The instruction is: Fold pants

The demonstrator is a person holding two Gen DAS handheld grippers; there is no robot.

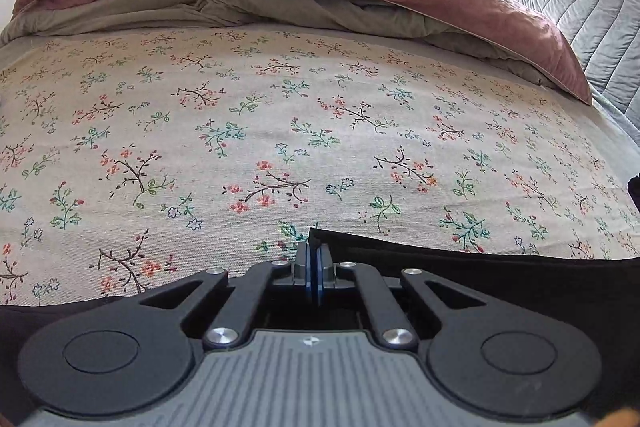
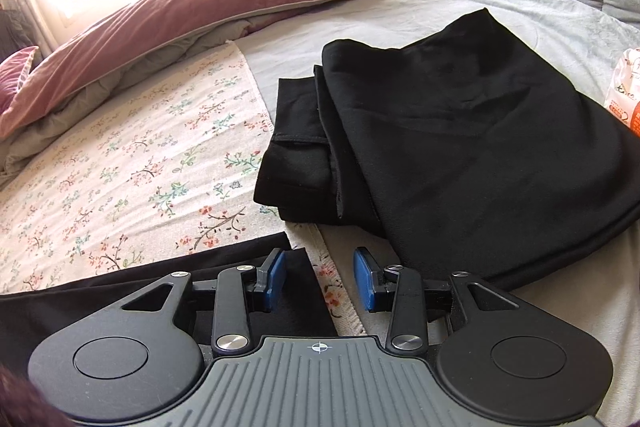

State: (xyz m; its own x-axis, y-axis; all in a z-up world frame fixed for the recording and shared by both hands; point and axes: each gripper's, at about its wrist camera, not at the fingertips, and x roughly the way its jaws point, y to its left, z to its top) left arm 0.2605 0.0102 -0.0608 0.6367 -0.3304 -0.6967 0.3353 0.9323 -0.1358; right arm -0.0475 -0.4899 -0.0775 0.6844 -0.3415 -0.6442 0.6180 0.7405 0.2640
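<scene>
The black pants (image 1: 480,263) lie as a dark band along the near edge of the floral cloth (image 1: 280,131), long axis running left to right. The left gripper (image 1: 314,259) is clamped on their upper edge; the right gripper (image 2: 320,279) stands apart over the right-hand corner, gripping nothing. One-sided lifting could drag the band askew (only one end is pinned). A folded black garment (image 2: 460,147) lies just beyond, far right.
</scene>
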